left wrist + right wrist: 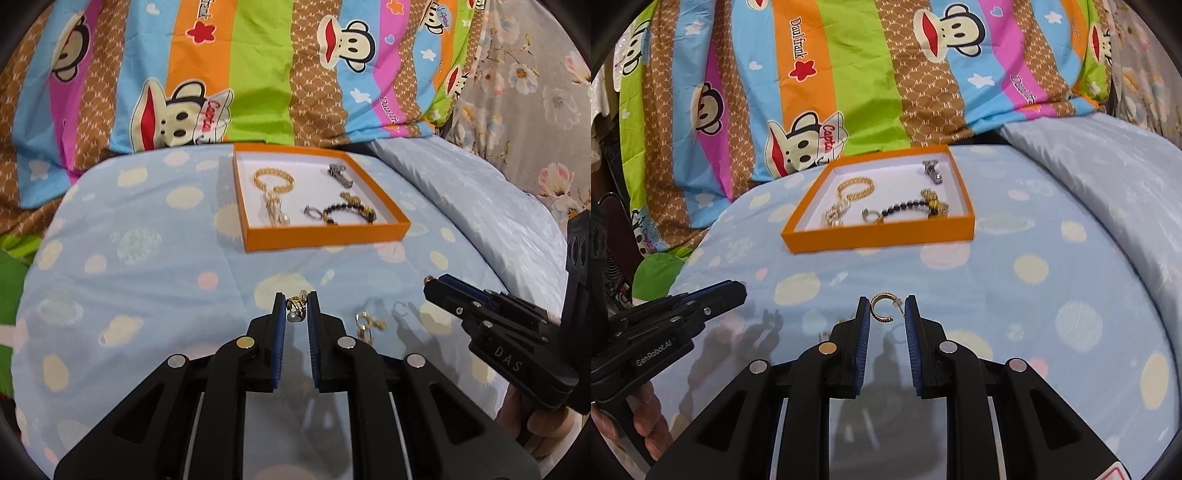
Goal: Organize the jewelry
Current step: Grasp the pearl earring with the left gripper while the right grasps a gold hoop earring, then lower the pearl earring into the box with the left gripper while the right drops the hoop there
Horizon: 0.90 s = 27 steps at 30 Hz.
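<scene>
1. While both claws sit low over the bed's blue dotted sheet (pixel 129 295), the left claw (pixel 296 308) at the bottom centre of its own view is clenched on a small gold earring with a pearl (pixel 295 309), pinched right between the blue pads (pixel 282 325).
2. Over in the right wrist view, the right claw (pixel 887 310) at bottom centre has a gold hoop earring (pixel 879 308) between its fingertips. The hoop touches the left pad, and its post with a clear backing reaches the right pad, so it looks held, just loosely.
3. In the left view you can also spot the right claw poking in from the right edge, with a bit of gold at its tip.
4. Another gold earring (pixel 367 323) lies on the sheet just right of the left claw, lower middle of the left view. Can't make out its exact shape, it's blurry.
5. An orange tray (pixel 325 236) with a white inside sits on the sheet in the middle of both views, well beyond the claws.
6. Inside the tray: a gold chain bracelet (pixel 273 179) toward the left with a pale silvery piece (pixel 275 210) just below it, a silver clasp-looking thing (pixel 340 173) at the upper right, and a dark beaded bracelet (pixel 343 212) with gold bits along the near right side.
7. Behind it all, across the top of both views, is a striped cartoon monkey blanket (pixel 258 74).
</scene>
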### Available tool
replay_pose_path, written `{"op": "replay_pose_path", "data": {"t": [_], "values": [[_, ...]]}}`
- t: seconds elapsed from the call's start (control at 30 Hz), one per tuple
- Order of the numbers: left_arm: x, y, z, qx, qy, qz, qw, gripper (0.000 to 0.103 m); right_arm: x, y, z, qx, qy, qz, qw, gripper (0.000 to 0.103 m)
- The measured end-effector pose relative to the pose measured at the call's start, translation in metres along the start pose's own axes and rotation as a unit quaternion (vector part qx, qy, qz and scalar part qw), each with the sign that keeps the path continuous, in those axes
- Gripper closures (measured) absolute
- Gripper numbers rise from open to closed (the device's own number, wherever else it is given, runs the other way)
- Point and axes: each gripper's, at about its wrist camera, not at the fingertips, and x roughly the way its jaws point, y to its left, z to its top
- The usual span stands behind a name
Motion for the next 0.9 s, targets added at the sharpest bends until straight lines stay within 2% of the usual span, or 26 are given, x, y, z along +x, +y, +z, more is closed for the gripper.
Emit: {"op": "replay_pose_path", "data": {"t": [0.23,0.43,0.67,0.9], "values": [[0.016,0.005,0.047,0.012,-0.031,0.014,0.9993,0.092,0.019,-0.004,0.054,-0.01,-0.026,-0.002,1.0,0.085],[0.059,0.01,0.092,0.009,-0.035,0.016,0.9992,0.092,0.06,-0.008,0.095,0.004,-0.018,0.015,1.0,0.085],[0.114,0.012,0.123,0.009,-0.028,0.027,0.9992,0.092,0.116,-0.012,0.115,0.007,0.002,0.008,1.0,0.085],[0.152,0.018,0.129,-0.001,-0.011,0.027,0.9996,0.092,0.151,-0.013,0.12,-0.001,0.019,-0.002,1.0,0.085]]}}
